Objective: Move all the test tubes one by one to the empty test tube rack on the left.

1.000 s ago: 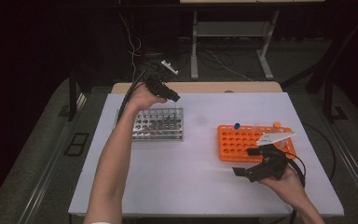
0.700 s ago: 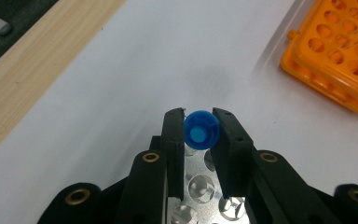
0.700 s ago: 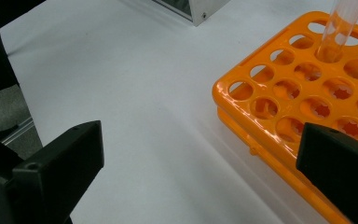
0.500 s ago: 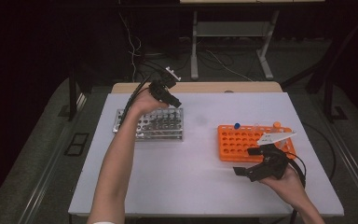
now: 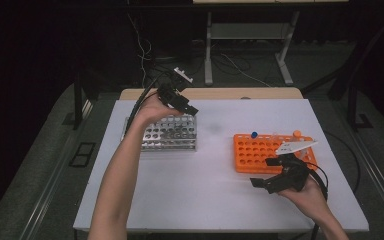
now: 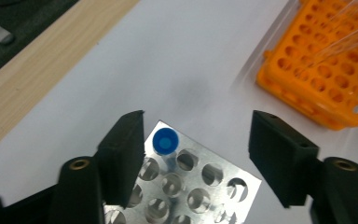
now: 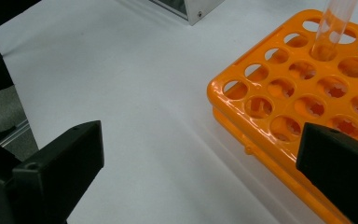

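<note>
Where the metal rack [image 6: 186, 191] ends, blue-capped tube [image 6: 165, 141] seated, white table [image 6: 135, 60] bare beyond.

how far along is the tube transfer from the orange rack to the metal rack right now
One blue-capped tube already stands in a corner hole of the metal rack. The left gripper has just been opening its jaws above that tube, with nothing pressed between them. The right gripper waits open and empty beside the orange rack. Left to go: another blue-capped tube and an orange-capped tube standing in the orange rack.
</note>
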{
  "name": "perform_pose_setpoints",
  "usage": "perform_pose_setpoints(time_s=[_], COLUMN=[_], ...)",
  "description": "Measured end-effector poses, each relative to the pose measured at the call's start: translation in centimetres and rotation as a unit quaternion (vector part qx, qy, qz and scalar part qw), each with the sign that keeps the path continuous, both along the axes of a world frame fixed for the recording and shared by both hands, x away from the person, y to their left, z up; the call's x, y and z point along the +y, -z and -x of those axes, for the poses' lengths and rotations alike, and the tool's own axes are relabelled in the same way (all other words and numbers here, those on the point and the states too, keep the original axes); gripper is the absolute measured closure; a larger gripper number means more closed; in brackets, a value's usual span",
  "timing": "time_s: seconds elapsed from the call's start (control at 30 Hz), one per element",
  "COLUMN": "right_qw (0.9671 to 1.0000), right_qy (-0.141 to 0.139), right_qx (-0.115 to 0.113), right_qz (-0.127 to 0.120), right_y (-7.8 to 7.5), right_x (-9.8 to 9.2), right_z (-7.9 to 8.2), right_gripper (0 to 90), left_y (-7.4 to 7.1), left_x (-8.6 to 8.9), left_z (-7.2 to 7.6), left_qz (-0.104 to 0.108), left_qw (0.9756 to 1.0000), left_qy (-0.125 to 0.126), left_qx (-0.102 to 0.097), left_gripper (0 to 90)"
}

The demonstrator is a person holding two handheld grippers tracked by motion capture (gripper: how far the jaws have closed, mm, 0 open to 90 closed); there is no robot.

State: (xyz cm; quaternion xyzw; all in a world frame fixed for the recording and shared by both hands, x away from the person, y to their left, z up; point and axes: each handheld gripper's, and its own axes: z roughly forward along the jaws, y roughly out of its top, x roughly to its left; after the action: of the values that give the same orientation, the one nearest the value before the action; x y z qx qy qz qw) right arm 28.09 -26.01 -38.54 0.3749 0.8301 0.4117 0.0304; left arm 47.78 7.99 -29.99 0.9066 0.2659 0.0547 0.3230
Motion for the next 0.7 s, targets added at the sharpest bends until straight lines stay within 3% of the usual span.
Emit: perform_pose_setpoints(time_s=[0.23,0.4,0.7], right_qw=[1.0000,1.0000,0.9997], right_qy=[0.001,0.002,0.008], right_qx=[-0.001,-0.002,-0.004], right_qz=[0.004,0.009,0.022], right_y=[-0.3,-0.6,-0.9], right_x=[0.2,0.5,1.2], right_z=[-0.5,-1.1,-2.6], right_gripper=[0.3,0.3,0.3], left_y=[-1.2,-1.6,-2.1], left_x=[0.8,1.1,2.0], left_z=[1.9,3.4,6.1], left_qz=[0.031,0.041,0.059], left_qw=[0.9995,0.9991,0.9976], left_qy=[-0.010,-0.011,-0.014], left_qx=[-0.006,-0.004,-0.034], left_gripper=[18.4,0.0,0.0])
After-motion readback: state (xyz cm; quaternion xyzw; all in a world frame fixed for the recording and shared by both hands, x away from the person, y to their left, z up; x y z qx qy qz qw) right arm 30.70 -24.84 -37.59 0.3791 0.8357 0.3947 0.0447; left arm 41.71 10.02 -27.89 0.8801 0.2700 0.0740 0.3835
